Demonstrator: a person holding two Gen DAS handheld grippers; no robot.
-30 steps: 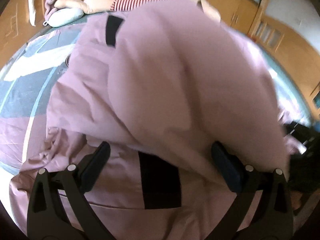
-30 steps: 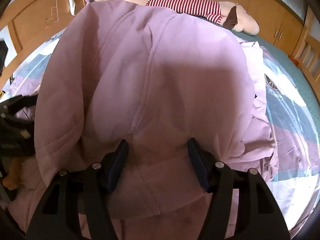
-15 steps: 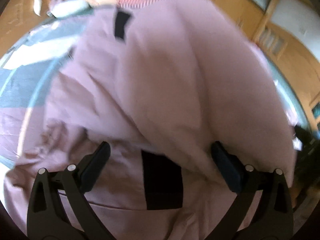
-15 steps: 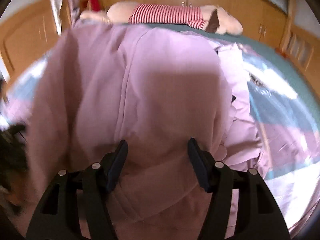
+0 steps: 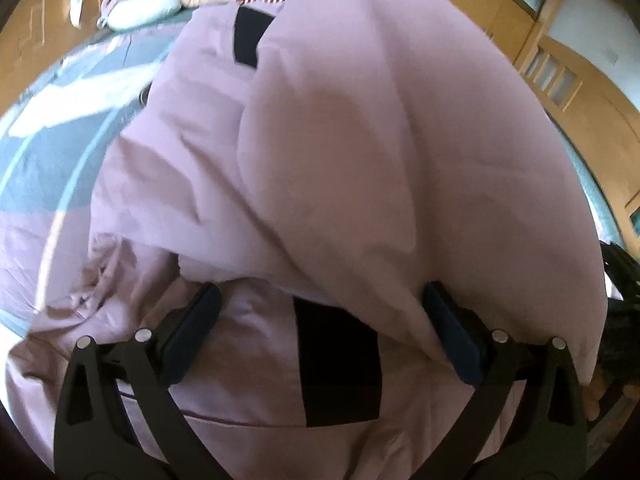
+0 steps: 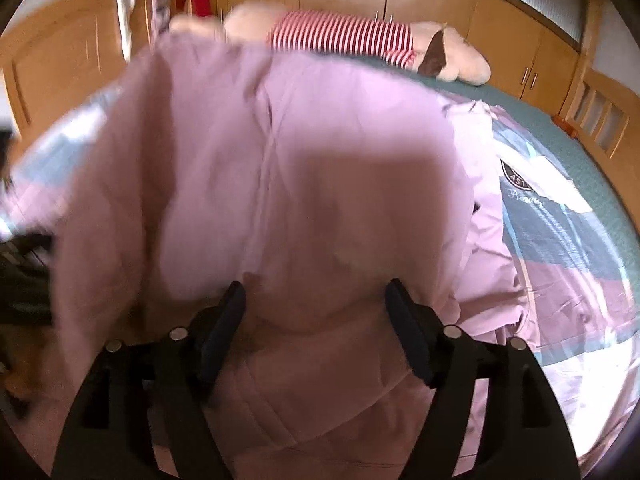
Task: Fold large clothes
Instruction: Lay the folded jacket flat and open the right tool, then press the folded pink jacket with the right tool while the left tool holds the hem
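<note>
Swung a little left since 1.0 s ago: more cupboard and toy in right view, fold bulging higher in left view. Pink coat point(image 5: 360, 140) draped over bed point(image 5: 36, 168), its upper layer lifted and hanging across both grippers. Left gripper point(image 5: 320, 320) spread wide, fabric lying between and over fingers; actual pinch not visible, cannot tell. Right gripper point(image 6: 316, 320) likewise parted around a quilted bulge; grip uncertain. Step judged: carrying lifted half over to fold. Next: lay edge down onto lower layer, align hems, then let go and smooth. Striped plush toy point(image 6: 344, 36) at far end, well apart.
</note>
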